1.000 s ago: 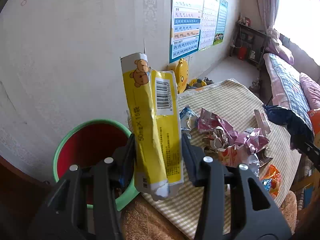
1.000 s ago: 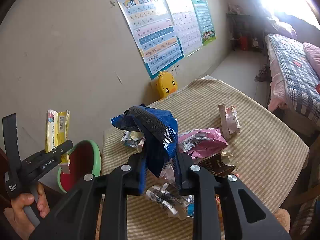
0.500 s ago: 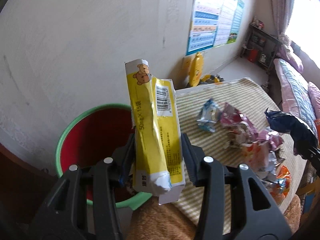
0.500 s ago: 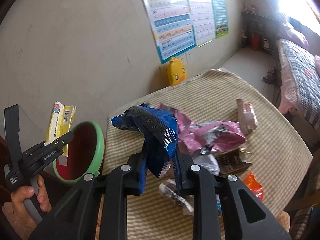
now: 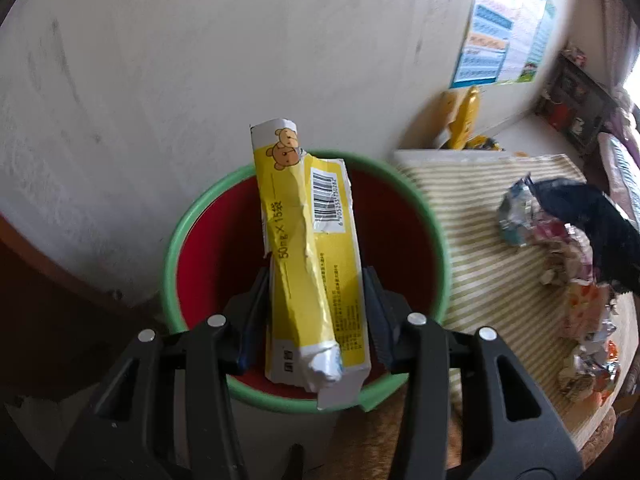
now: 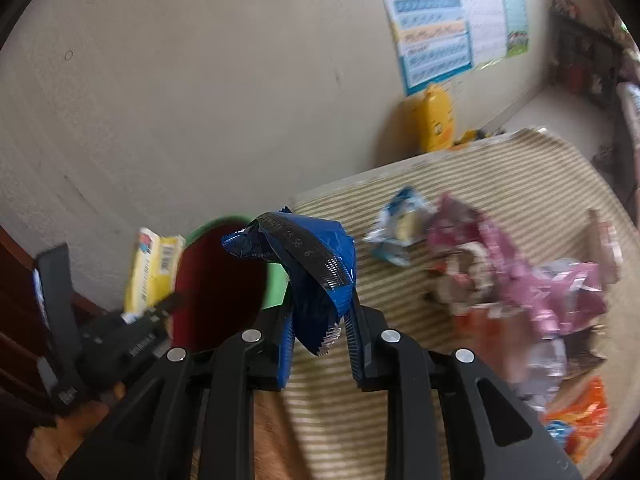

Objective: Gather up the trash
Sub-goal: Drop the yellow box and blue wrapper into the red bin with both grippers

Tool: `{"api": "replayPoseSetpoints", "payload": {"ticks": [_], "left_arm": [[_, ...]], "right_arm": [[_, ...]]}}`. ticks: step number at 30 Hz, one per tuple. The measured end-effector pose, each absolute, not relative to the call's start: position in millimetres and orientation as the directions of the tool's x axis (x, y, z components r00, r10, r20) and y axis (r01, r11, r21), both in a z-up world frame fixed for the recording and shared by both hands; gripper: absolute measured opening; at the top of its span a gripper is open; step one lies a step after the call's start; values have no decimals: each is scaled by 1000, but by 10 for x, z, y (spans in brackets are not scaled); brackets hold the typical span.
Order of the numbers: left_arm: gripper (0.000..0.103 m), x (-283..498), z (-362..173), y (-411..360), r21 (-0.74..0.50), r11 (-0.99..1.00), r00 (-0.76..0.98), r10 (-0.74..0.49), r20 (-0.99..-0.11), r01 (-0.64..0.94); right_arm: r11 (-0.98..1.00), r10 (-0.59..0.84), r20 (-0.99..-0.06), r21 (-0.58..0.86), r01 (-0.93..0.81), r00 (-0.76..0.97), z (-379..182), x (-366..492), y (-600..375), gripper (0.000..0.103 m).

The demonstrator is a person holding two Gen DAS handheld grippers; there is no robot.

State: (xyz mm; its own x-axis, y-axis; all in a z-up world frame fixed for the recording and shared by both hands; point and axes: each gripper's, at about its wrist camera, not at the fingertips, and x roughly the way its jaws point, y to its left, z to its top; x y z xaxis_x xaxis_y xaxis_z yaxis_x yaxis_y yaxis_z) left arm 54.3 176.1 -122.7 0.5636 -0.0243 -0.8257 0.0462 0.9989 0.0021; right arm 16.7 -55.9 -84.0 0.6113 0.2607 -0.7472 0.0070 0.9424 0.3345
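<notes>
While the left gripper (image 5: 316,300) pinches a creased yellow box (image 5: 310,264), flattened cardboard with a barcode and bear print, it sits mid-frame over the round bin (image 5: 188,216), red plastic inside with a green rim. Further right, the right gripper (image 6: 320,320) is clamped on a crinkly blue wrapper (image 6: 316,256), shiny foil folded over itself. Lower right, more crumpled wrappers (image 6: 520,280) lie piled on the striped woven tablecloth (image 6: 500,184).
</notes>
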Motion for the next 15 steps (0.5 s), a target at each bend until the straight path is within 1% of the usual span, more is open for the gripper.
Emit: {"api": "replayPoseSetpoints", "payload": {"ticks": [5, 10, 12, 15], "left_arm": [[43, 529, -1380, 1891, 17, 1000, 534, 2, -846, 23], [43, 562, -1456, 1960, 32, 999, 525, 23, -851, 9], [44, 572, -1472, 1996, 36, 999, 523, 31, -852, 0], [52, 587, -1468, 2014, 52, 999, 529, 51, -847, -14]], "right_arm": [[939, 305, -770, 342, -42, 560, -952, 414, -263, 22], [928, 354, -771, 360, -97, 529, -997, 588, 2, 22], [927, 363, -767, 357, -119, 530, -980, 656, 79, 25], [920, 382, -755, 364, -145, 532, -966, 718, 157, 32]]}}
